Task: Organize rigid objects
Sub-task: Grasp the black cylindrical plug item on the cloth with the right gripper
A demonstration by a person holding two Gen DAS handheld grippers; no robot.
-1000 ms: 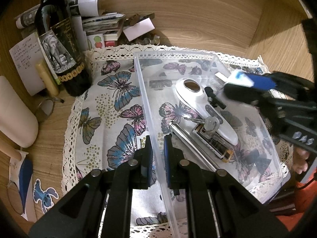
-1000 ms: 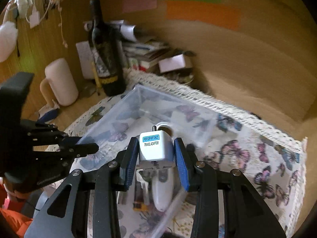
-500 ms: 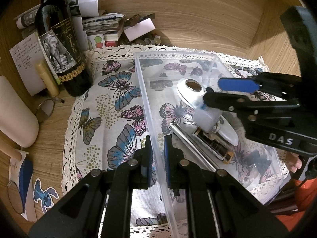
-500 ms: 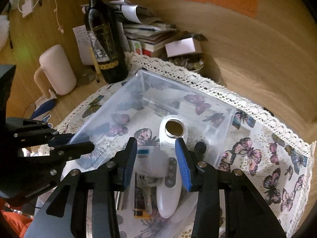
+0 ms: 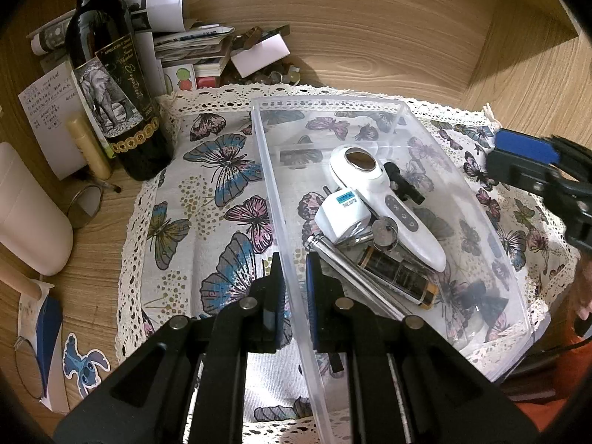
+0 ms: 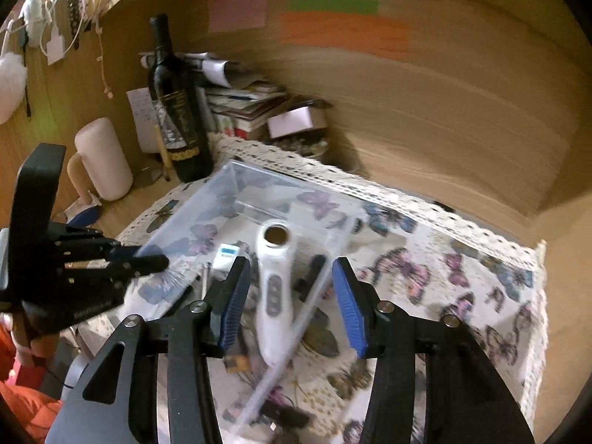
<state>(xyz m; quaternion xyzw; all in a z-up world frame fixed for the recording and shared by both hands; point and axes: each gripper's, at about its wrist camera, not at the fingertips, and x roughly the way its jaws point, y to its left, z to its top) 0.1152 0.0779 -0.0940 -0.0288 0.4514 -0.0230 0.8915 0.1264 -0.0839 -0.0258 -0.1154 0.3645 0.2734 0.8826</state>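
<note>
Your right gripper (image 6: 290, 303) carried the white travel adaptor (image 5: 342, 216) between its pads a second ago; now the adaptor lies in the clear plastic bin (image 5: 462, 199), and the blue pads hold nothing as the jaws go on opening above the bin's right-hand wall. That item looks delivered, so you can judge this placement done and turn to whatever rigid piece is still outside the bin.

Your left gripper (image 5: 292, 292) is clamped on the bin's near long wall, one pad on each side of the plastic, steadying it on the butterfly cloth (image 5: 207, 199).

Look at the adaptor: a stubby white block with a blue label on top, tilted, leaning against the white handheld device (image 5: 384, 199) and resting on the keys (image 5: 383, 231) and a metal rod (image 5: 347, 270).
</note>
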